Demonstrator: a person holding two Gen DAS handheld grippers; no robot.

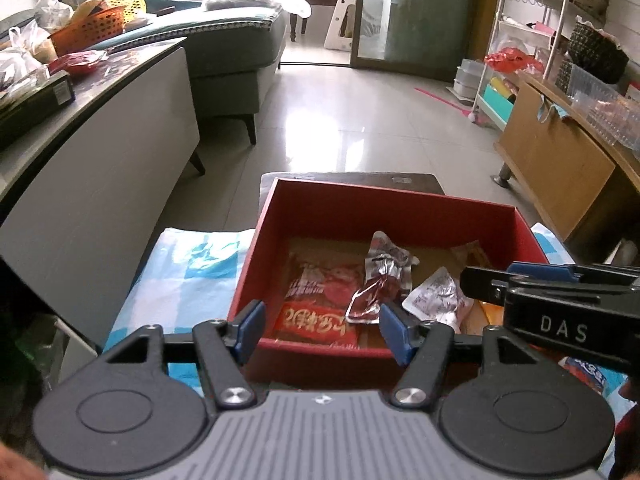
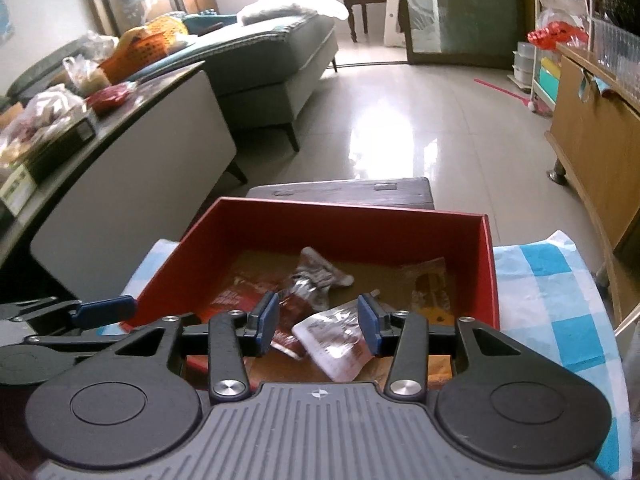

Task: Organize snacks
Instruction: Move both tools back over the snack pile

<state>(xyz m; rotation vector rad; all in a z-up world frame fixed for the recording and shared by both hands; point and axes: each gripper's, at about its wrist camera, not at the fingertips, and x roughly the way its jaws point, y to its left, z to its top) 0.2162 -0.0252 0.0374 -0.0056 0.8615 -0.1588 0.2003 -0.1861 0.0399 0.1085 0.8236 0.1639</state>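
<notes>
Both claws, left [image 1: 322,330] and right [image 2: 318,322], part-open, empty.

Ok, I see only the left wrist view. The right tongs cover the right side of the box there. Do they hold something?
Observer: No. In the right wrist view the right tongs are open and empty. A white packet lies in the box under them.
Operator: And what is by the right wall?
Observer: An orange packet lies flat on the bottom, close to that wall.
Operator: Is there cloth beyond the wall?
Observer: Yes, the blue checked cloth goes on past it, to the table's right edge.
</notes>
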